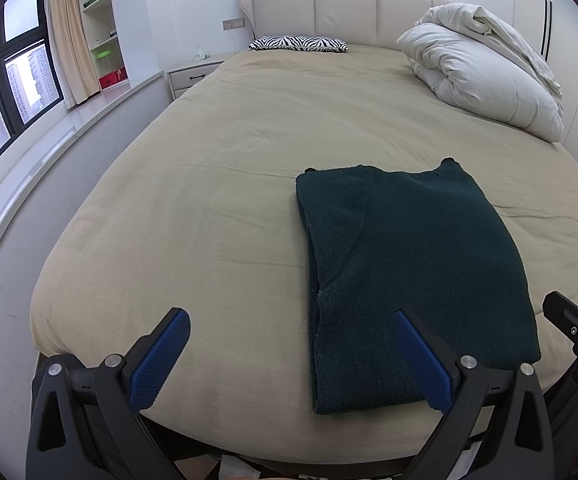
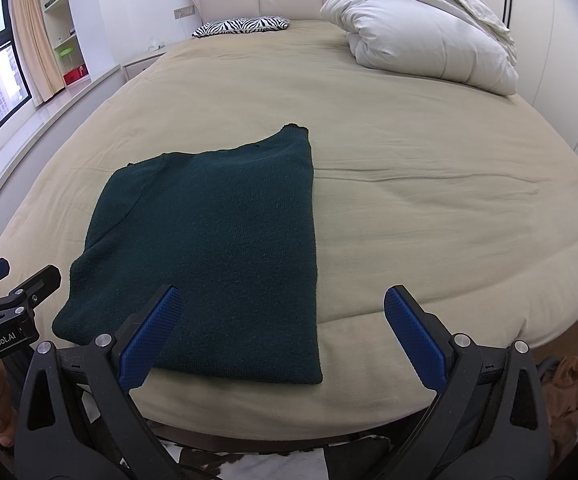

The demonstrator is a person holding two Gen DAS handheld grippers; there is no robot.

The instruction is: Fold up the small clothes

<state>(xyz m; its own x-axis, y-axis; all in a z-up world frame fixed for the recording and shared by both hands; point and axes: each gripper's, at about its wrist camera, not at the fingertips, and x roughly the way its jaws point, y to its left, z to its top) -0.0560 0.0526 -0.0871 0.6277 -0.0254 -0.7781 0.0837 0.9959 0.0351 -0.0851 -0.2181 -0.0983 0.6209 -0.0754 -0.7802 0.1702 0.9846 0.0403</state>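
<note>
A dark green knit sweater lies folded lengthwise into a long rectangle on the beige bed sheet, near the foot edge; it also shows in the right wrist view. My left gripper is open and empty, held just off the foot edge over the sweater's near left corner. My right gripper is open and empty, over the sweater's near right corner. Each gripper shows at the edge of the other's view.
A rolled white duvet lies at the bed's far right. A zebra-print pillow sits at the headboard. A nightstand, window ledge and shelves stand to the left. The wardrobe wall is on the right.
</note>
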